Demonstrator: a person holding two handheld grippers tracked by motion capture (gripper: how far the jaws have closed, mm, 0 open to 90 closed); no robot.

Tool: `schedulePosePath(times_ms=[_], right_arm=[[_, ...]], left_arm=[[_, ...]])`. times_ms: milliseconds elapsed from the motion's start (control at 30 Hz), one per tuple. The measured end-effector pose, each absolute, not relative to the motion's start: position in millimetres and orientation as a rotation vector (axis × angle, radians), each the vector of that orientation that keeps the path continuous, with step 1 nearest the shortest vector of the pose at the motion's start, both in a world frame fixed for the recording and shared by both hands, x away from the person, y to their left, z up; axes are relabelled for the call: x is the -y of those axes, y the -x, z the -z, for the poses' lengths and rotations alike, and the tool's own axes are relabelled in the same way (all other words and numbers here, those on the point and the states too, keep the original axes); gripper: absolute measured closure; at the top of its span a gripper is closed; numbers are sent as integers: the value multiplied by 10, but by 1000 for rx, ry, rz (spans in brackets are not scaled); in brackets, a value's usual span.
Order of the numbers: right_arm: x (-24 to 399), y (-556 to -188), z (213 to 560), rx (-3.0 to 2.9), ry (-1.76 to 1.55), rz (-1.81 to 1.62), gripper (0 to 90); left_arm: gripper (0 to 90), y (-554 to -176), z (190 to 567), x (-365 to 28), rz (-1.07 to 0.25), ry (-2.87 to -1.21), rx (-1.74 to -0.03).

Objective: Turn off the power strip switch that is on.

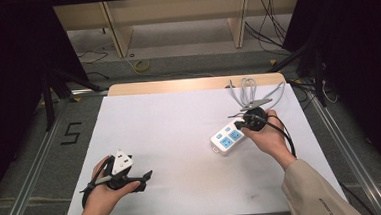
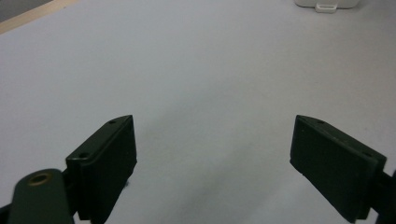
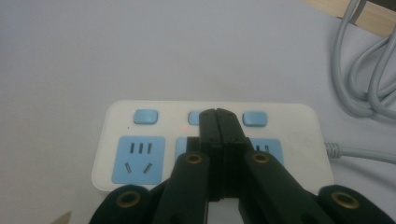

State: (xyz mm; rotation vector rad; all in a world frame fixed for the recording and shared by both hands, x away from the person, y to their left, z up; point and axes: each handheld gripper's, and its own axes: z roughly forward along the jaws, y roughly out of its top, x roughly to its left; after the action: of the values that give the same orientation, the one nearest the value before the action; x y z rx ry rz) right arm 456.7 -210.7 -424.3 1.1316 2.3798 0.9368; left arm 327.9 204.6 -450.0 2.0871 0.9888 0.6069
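Note:
A white power strip (image 1: 228, 137) with blue sockets and blue switch buttons lies right of the table's middle. Its grey cable (image 1: 250, 91) is coiled behind it. My right gripper (image 1: 238, 125) is shut, jaws pressed together with nothing between them. In the right gripper view its tips (image 3: 217, 114) sit over the middle blue button (image 3: 194, 117) of the power strip (image 3: 299, 126). A small red light (image 3: 184, 127) glows beside that button. Whether the tips press it I cannot tell. My left gripper (image 1: 145, 180) rests open near the front left, its jaws (image 2: 212, 126) wide apart over bare white cover.
A white sheet (image 1: 180, 138) covers the table, with a wooden edge (image 1: 177, 85) at the back. The power strip's near end (image 2: 327, 3) peeks in at the top of the left gripper view. The grey cable (image 3: 369, 79) loops at the right gripper view's right.

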Motion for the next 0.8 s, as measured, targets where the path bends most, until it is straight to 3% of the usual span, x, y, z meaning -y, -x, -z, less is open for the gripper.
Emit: schedulePosePath(times_ms=[800], right_arm=[[1986,-4711,4282,-2402,-1147,-894,900]], left_arm=[[143,-3278,4500,-2042,-608,-2089,-985]])
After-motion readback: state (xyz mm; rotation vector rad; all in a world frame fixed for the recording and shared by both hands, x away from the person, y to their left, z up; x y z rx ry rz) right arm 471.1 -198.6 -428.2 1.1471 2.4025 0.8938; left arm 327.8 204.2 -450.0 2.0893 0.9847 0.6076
